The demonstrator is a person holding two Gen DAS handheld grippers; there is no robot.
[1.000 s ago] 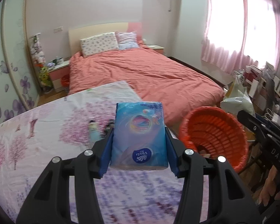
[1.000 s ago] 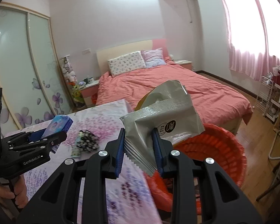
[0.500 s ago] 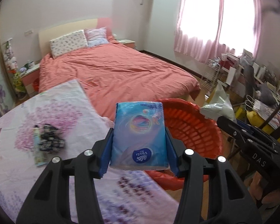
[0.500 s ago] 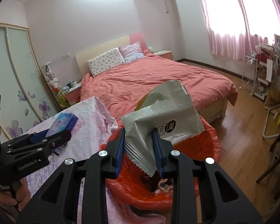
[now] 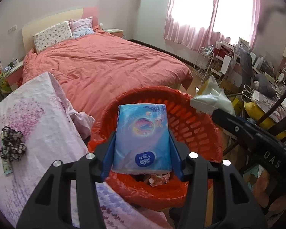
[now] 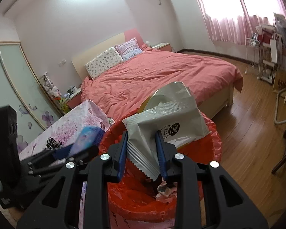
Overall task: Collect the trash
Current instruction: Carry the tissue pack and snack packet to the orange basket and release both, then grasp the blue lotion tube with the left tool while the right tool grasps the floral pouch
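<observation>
Bedroom, daylight through pink curtains (image 5: 209, 19); big bed with a salmon-red cover (image 5: 104, 64) behind, wooden floor (image 6: 247, 133) to one side. Near the cameras, a surface under a pink floral cloth (image 5: 38, 118), with a small dark patterned bundle (image 5: 11, 145) lying on it.

Red basket lined with a red plastic bag (image 5: 196, 126) stands just beside the cloth-covered surface, at the foot of the bed. Crumpled pinkish scraps (image 5: 158, 179) show at its bottom.

Left gripper (image 5: 142, 150): jaws about half apart, blue pads pressed on both sides of a blue tissue pack (image 5: 143, 133). Pack upright between the fingers, logo end toward the camera, far end sticking out past the fingertips. It hangs directly above the basket's opening, not touching the rim.

Right gripper (image 6: 143, 152): jaws narrow, clamped on the crimped end of a silver-grey snack wrapper (image 6: 165, 122). Wrapper fans up and out beyond the fingertips, a round dark label on its face. It too is over the basket's mouth, above the scraps.

Both grippers sit close together, left one visible at the left edge of the right wrist view.
</observation>
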